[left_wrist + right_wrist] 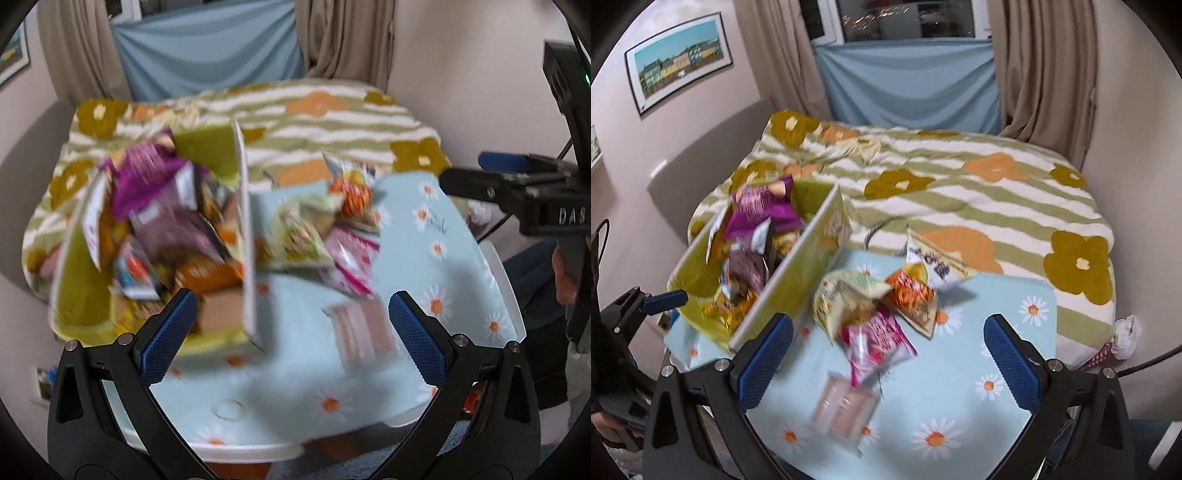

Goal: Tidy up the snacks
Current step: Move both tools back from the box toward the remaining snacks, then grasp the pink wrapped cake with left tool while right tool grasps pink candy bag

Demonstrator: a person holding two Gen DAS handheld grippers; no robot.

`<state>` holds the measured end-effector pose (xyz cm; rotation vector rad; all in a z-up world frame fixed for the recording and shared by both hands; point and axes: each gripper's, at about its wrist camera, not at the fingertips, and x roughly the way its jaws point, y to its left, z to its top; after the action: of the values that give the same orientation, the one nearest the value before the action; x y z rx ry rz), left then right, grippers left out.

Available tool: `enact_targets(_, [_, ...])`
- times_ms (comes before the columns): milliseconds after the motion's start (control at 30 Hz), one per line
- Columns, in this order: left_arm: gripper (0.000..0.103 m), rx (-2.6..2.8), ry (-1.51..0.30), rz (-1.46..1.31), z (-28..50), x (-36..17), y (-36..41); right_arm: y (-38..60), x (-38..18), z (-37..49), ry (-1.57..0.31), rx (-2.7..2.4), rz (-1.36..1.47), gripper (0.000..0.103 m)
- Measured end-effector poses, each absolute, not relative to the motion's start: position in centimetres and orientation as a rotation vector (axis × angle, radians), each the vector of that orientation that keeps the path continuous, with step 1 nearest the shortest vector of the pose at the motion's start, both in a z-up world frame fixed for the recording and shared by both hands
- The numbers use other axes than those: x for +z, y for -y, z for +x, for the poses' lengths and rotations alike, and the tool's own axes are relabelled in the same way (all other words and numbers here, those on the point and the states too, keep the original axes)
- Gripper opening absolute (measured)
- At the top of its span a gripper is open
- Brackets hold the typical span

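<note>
Both claws hang empty above the daisy-print worktop: the left claw and the right claw each stand spread wide with nothing between their blue pads.

The yellow-green box sits at the worktop's far left corner, already heaped with packets, a purple bag riding highest at the far end of the pile. Loose snacks lie near the middle of the far edge, just beside the box's right wall: a green packet, an orange packet touching it, a pink packet partly under the green one, and a white packet tipped over the far edge toward the bed. A small pale pink box lies apart, nearer the centre.

The risks, as I judge them:
- The loose packets overlap, so closing on one could drag a neighbour along or flick it off the worktop onto the bed.
- The box looks overfull; another packet dropped on the heap may slide off.
- Both views are blurred, so a grasp made in haste could miss the thin crinkly edges.
</note>
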<state>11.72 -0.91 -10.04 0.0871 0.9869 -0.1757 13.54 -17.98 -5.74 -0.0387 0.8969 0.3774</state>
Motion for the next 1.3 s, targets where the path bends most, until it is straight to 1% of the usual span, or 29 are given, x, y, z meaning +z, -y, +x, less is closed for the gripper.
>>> enact_targets(233, [0.103, -0.121, -1.134, 0.023, 10.5, -17.2, 4.4, 19.0, -11.0, 15.3, -1.013, 0.484, -0.069, 0.103])
enact_targets(567, [0.102, -0.074, -1.184, -0.044, 11.4, -24.3, 7.4, 17.2, -17.4, 17.9, -1.102, 0.606, -0.140, 0.103])
enact_targets(733, [0.089, -0.057, -1.219, -0.027, 11.2, -26.5, 8.4, 16.9, -19.6, 18.8, -1.134, 0.649, -0.121, 0.103])
enact_targets(767, [0.087, -0.043, -1.218, -0.014, 11.1, -26.7, 8.5, 16.8, -20.0, 18.9, -1.140, 0.654, -0.117, 0.103])
enact_targets(867, [0.087, -0.030, -1.208, 0.003, 11.1, -26.9, 8.5, 16.2, -20.5, 19.1, -1.147, 0.667, -0.121, 0.103])
enact_targets(933, [0.084, -0.023, -1.204, 0.001, 11.1, -26.8, 8.2, 15.7, -20.8, 19.4, -1.153, 0.676, -0.123, 0.103])
enact_targets(1067, [0.065, -0.021, -1.198, 0.003, 11.0, -26.4, 7.7, 14.6, -21.5, 19.7, -1.165, 0.688, -0.129, 0.103])
enact_targets(1300, [0.064, 0.006, -1.210, -0.006, 10.9, -26.2, 5.5, 13.1, -22.8, 20.5, -1.187, 0.693, -0.145, 0.103])
